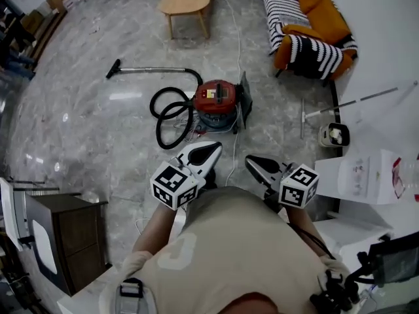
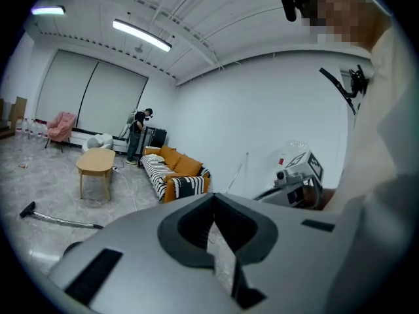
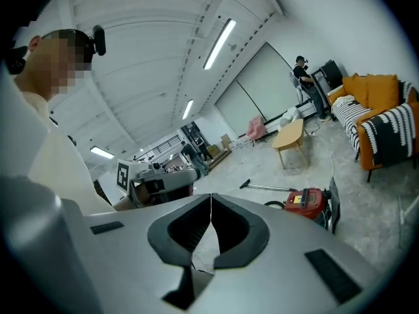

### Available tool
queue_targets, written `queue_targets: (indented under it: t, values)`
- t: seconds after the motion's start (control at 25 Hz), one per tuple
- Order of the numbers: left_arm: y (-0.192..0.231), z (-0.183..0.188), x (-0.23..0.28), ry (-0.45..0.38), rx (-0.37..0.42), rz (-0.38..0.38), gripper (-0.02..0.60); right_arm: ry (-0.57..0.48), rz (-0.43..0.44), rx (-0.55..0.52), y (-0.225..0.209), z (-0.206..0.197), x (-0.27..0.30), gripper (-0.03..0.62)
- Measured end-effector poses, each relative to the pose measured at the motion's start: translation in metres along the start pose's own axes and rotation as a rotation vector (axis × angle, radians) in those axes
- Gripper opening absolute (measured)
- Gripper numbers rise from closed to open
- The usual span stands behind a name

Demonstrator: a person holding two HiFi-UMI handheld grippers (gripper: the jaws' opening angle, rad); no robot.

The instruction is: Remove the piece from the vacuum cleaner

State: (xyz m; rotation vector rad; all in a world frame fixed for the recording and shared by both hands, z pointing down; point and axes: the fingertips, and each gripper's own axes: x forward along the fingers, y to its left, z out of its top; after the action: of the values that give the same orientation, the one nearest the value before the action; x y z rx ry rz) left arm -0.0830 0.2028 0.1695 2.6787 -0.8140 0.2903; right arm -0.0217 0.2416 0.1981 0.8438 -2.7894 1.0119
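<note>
- Head view: the red vacuum cleaner (image 1: 216, 100) stands at twelve o'clock from the left gripper (image 1: 211, 152) and the right gripper (image 1: 252, 163), well apart from both.
- Left gripper view: jaws clenched together, nothing between them.
- Right gripper view: jaws clenched, empty; the vacuum cleaner lies at three o'clock.

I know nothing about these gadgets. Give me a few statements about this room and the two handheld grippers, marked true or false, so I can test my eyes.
1. The left gripper and the right gripper are both shut and empty. True.
2. The vacuum cleaner is blue. False: it is red.
3. The vacuum cleaner sits on the floor, and neither gripper touches it. True.
4. The left gripper grips the hose. False: the hose lies coiled on the floor beside the vacuum cleaner.
5. The sofa is plain grey. False: it is black-and-white striped with orange cushions.
</note>
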Motion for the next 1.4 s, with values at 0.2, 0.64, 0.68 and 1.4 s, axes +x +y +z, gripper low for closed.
queue_targets:
  t: [0.2, 0.64, 0.68, 1.4]
  values:
    - [0.076, 0.019, -0.01, -0.005, 0.007, -0.021, 0.003, 0.025, -0.071, -0.024, -0.008, 0.024, 0.061, 0.004]
    - [0.137, 0.035, -0.008, 0.003, 0.181, -0.074, 0.003, 0.043, -0.193, -0.042, -0.028, 0.056, 0.119, 0.003]
    - [0.139, 0.037, -0.009, -0.002, 0.184, -0.073, 0.002, 0.047, -0.189, -0.042, -0.029, 0.058, 0.124, 0.004]
    - [0.174, 0.037, 0.005, -0.002, 0.001, -0.015, 0.003, 0.207, -0.1, -0.188, -0.046, 0.056, 0.157, 0.004]
